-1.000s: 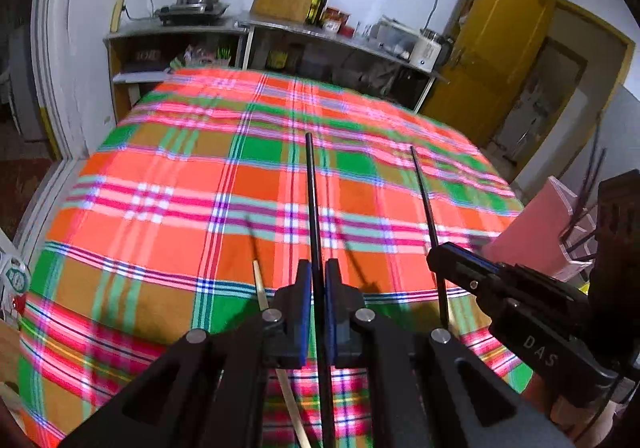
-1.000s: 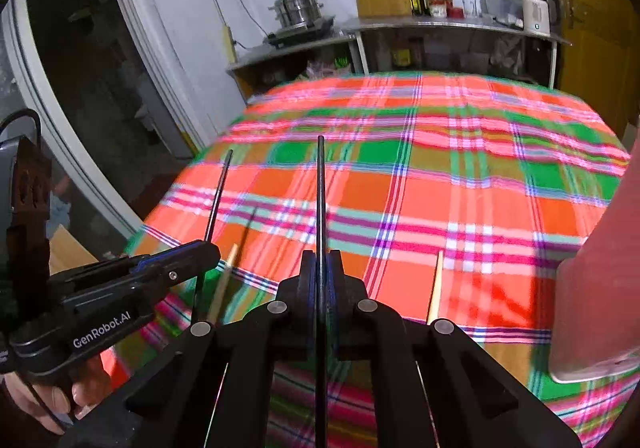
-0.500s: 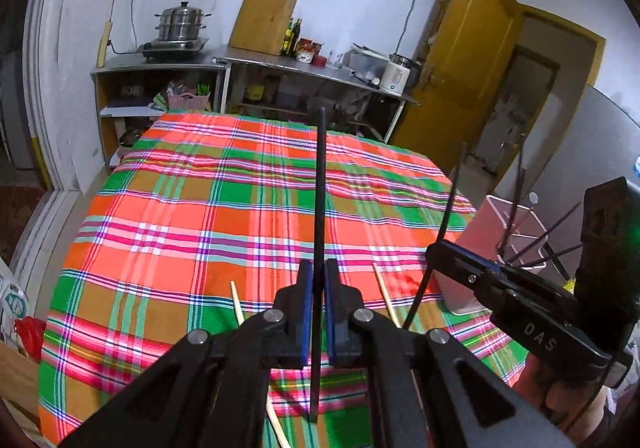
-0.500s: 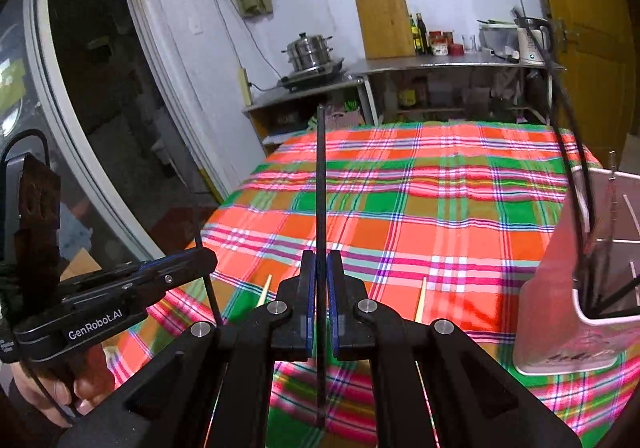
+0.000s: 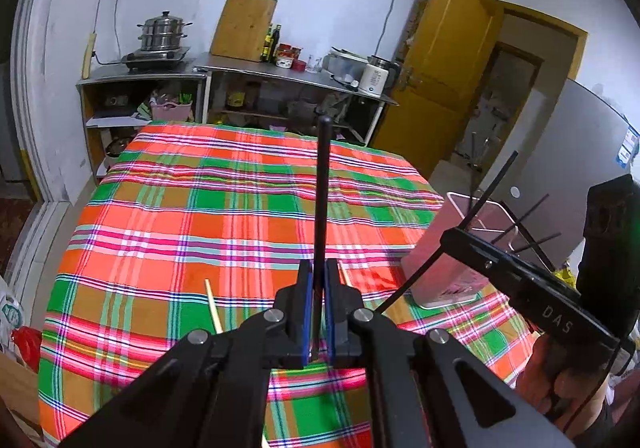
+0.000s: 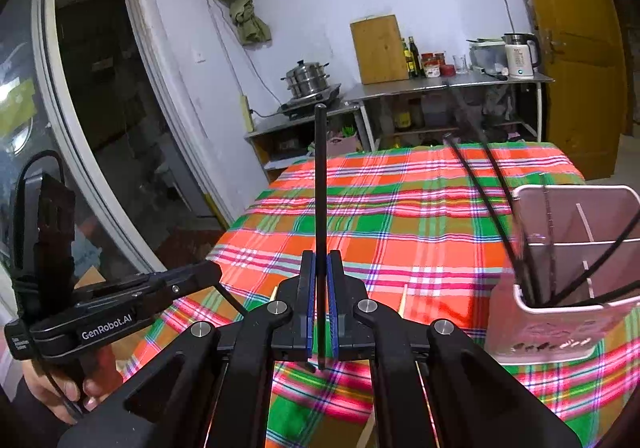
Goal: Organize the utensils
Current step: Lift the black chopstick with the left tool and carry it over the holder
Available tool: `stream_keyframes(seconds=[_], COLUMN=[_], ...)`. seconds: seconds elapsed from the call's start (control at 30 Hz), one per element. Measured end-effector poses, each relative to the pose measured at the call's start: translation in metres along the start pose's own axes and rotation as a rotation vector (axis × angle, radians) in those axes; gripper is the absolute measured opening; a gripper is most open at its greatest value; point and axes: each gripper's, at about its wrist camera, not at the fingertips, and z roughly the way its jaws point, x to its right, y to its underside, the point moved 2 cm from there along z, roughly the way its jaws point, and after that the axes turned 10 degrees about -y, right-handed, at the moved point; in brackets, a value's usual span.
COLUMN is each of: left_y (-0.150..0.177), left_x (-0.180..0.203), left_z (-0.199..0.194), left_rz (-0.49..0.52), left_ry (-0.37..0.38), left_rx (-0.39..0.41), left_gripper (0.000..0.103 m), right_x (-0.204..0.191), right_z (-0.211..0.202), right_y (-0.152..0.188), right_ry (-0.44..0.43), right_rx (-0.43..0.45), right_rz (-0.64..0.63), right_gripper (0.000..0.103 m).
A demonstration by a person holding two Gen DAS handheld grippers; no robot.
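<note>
My left gripper (image 5: 317, 280) is shut on a black chopstick (image 5: 322, 187) that stands up between its pads, above the plaid table. My right gripper (image 6: 319, 268) is shut on a second black chopstick (image 6: 320, 175), also upright. The right gripper shows in the left wrist view (image 5: 448, 236) beside a pink utensil holder (image 5: 444, 272) with several black chopsticks in it. The holder stands at the right in the right wrist view (image 6: 560, 320). Two wooden chopsticks (image 5: 213, 306) (image 6: 403, 298) lie on the cloth under the grippers.
The plaid tablecloth (image 5: 200, 215) covers the table. Behind it stand a metal counter (image 5: 288, 71) with a kettle, bottles and a cutting board, and a shelf with a steamer pot (image 5: 162, 33). A yellow door (image 5: 444, 59) is at the right.
Both grippers have lifted and tilted up with their black chopsticks, away from the cloth. The pink holder has come fully into both views.
</note>
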Motion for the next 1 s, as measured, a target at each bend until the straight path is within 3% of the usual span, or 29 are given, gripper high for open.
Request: stream_keyframes(seconds=[0.57, 1.0], left_y=[-0.009, -0.057], left_x=[0.084, 0.153], left_z=[-0.018, -0.020], left_rz=[0.104, 0.150], left_ry=[0.155, 0.253], left_rx=[0.004, 0.060], left_gripper=[0.006, 0.006], right_x=[0.020, 0.051], right_z=[-0.086, -0.149], right_y=[-0.005, -0.032], right_ry=[0.092, 0.200], right_rx=[0.108, 0.232], right_rz=[0.023, 0.049], right_gripper=[0.005, 0.005])
